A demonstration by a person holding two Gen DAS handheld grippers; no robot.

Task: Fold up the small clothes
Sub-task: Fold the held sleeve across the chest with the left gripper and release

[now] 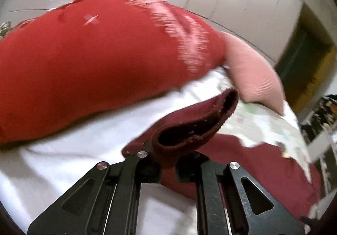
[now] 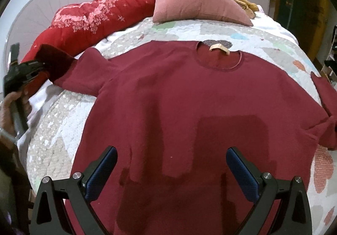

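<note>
— On the bed (image 2: 221,31), what?
— A dark red shirt (image 2: 189,108), spread flat on the patchwork quilt (image 2: 59,134), neckline (image 2: 219,58) toward the headboard, tan label (image 2: 219,47) showing inside the collar.
— And the sleeves?
— One lying out at the right edge of the right wrist view (image 2: 324,108); the other pulled out sideways to the left and lifted off the quilt, its cuff (image 1: 195,127) clamped in the left gripper (image 1: 166,163).
— Clamped for certain?
— Yes: in the left wrist view, fingers drawn together on the cuff, the hem curling open just above them. Same seen from the right side, left gripper (image 2: 31,73) at the far left, sleeve end sticking up out of it, a hand (image 2: 10,108) wrapped round the handle below.
— Right gripper?
— Right gripper (image 2: 171,174) hanging over the lower part of the shirt, fingers spread wide, blue pads (image 2: 101,174) facing each other, nothing between them. Touching the cloth or not: cannot tell.
— Around the shirt?
— A pink pillow (image 2: 200,3) near the headboard, just beyond the collar. A long red bolster (image 2: 94,20) with pale print curving along the left side, close behind the raised sleeve. In the left wrist view, the bolster (image 1: 94,62) large and blurred, white sheet (image 1: 73,150) beneath it.
</note>
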